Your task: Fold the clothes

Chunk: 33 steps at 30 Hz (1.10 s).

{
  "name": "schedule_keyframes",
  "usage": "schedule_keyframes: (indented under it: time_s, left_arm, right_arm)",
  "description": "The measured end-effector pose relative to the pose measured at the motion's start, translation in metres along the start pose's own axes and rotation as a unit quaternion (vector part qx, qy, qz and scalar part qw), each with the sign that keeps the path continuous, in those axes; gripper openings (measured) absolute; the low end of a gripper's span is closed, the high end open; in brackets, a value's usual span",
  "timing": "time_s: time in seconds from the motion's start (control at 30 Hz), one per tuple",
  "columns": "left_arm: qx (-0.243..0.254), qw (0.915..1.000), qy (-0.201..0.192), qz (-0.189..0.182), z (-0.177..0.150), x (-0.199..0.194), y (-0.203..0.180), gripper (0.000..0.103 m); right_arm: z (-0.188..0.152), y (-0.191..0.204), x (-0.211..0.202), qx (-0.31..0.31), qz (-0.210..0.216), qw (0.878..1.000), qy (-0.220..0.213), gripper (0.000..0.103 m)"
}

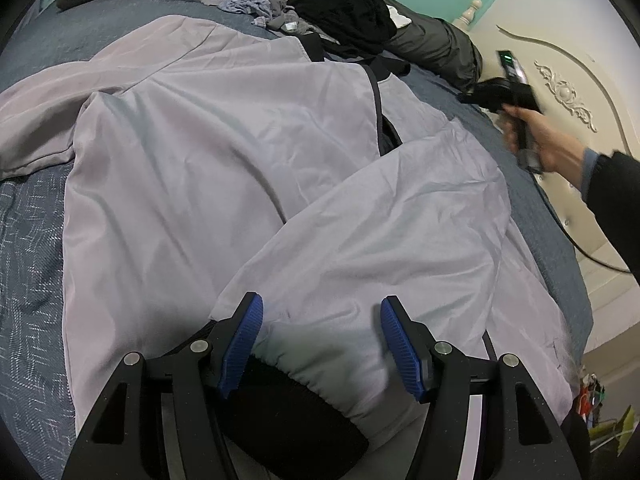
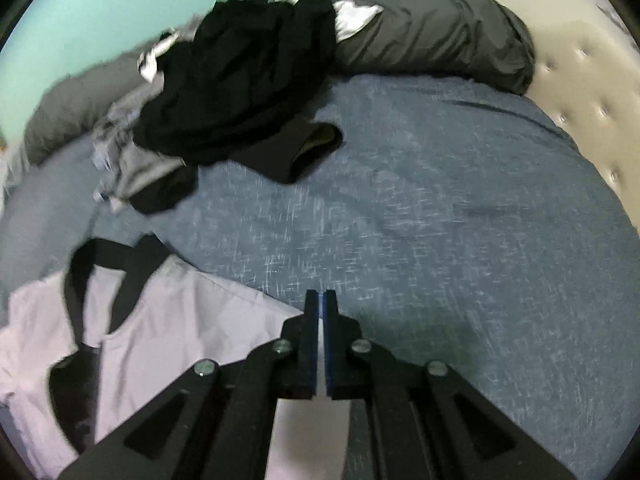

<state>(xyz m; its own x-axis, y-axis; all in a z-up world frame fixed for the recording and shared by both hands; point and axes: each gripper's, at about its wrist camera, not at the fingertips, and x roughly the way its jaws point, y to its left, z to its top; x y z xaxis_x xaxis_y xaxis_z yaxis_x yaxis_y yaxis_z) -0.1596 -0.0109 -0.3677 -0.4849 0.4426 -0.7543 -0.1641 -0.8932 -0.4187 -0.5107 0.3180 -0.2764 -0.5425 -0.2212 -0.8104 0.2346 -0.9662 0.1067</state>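
Pale lilac nylon jacket (image 1: pixel 248 168) spread flat on blue bed (image 2: pixel 440 208) for folding. Left claw (image 1: pixel 320 332) open astride black ribbed cuff (image 1: pixel 288 412), sleeve crossed inward. Right claw (image 2: pixel 321 300) closed, empty.

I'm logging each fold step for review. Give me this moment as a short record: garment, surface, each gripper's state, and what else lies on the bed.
garment: pale lilac jacket with black ribbed cuffs, spread flat, one sleeve folded across the body
surface: blue-grey woven bedspread
left gripper: fingers apart, astride the black cuff of the folded sleeve, pads not pressing
right gripper: fingers shut, nothing between them, above the bedspread beside the jacket collar
other items: heap of black and grey clothes; dark grey pillow
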Motion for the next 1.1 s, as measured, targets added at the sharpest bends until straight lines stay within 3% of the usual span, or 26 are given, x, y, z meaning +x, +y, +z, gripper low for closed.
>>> schedule_keyframes:
  time_s: [0.17,0.33,0.63,0.83,1.03,1.1]
  left_arm:
    - [-0.004,1.0,-0.001,0.002,0.0,-0.001,0.0,0.065]
    - [-0.006,1.0,0.001,0.002,0.002,-0.001,0.001,0.065]
    - [-0.006,1.0,0.004,-0.002,0.003,0.0,0.001,0.065]
    - [-0.007,1.0,0.005,-0.003,0.002,-0.002,0.001,0.065]
    - [-0.011,0.9999,0.006,-0.002,0.002,-0.004,0.001,0.066]
    - [-0.012,0.9999,0.007,-0.003,0.002,-0.004,0.001,0.066]
  right_arm:
    - [-0.031,-0.016,-0.007,-0.005,0.05,0.997,0.062,0.025]
    - [-0.042,-0.026,0.004,0.055,0.084,0.992,0.073,0.03]
    - [-0.04,0.02,0.052,0.005,0.055,0.994,0.098,0.027]
    - [-0.035,-0.004,0.006,0.038,0.061,0.997,0.033,0.027]
    - [-0.081,-0.033,-0.06,-0.004,0.052,0.999,0.008,0.029]
    - [-0.11,-0.041,-0.069,-0.029,0.043,0.998,0.022,0.029]
